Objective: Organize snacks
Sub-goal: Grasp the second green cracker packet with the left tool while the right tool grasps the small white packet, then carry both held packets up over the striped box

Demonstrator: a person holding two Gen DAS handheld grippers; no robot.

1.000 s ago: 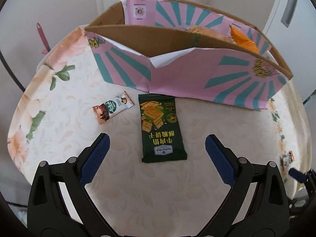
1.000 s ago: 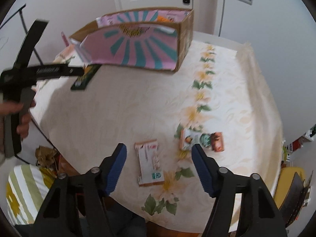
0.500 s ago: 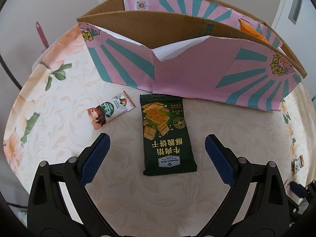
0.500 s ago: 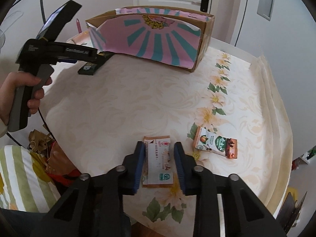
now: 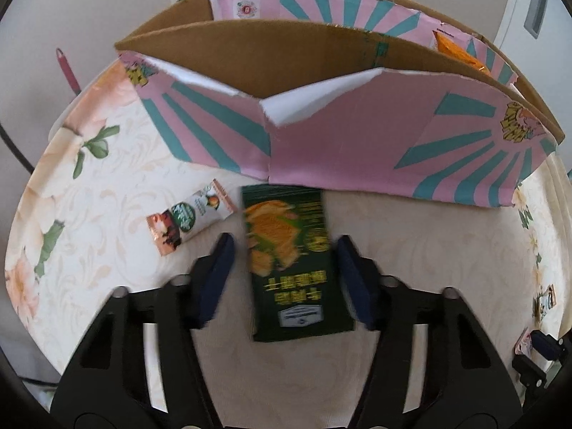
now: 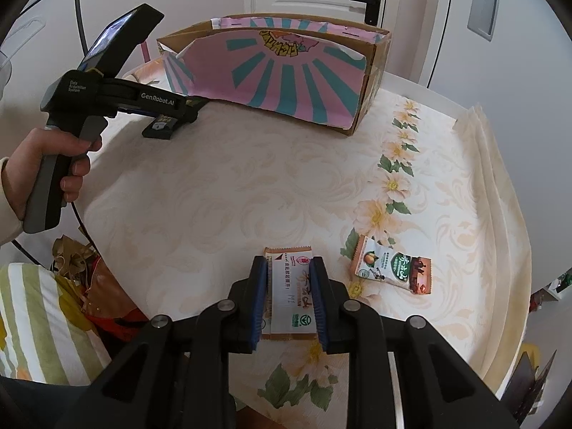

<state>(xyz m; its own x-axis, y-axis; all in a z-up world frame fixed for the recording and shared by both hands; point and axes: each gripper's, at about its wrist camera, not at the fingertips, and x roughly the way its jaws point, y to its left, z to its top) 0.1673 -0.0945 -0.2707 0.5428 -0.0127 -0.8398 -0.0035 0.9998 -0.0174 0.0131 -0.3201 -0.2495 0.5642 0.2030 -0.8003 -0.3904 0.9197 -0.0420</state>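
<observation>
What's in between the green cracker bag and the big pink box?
Nothing. In the left wrist view, the green cracker bag lies right up against the pink box.

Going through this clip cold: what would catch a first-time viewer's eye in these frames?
The big pink-and-teal cardboard box at the far side of the floral tablecloth dominates. In front of it, the left tongs straddle a dark green cracker packet lying flat, not yet gripping. Nearer the table's edge, the right tongs are shut on a white snack packet.
</observation>
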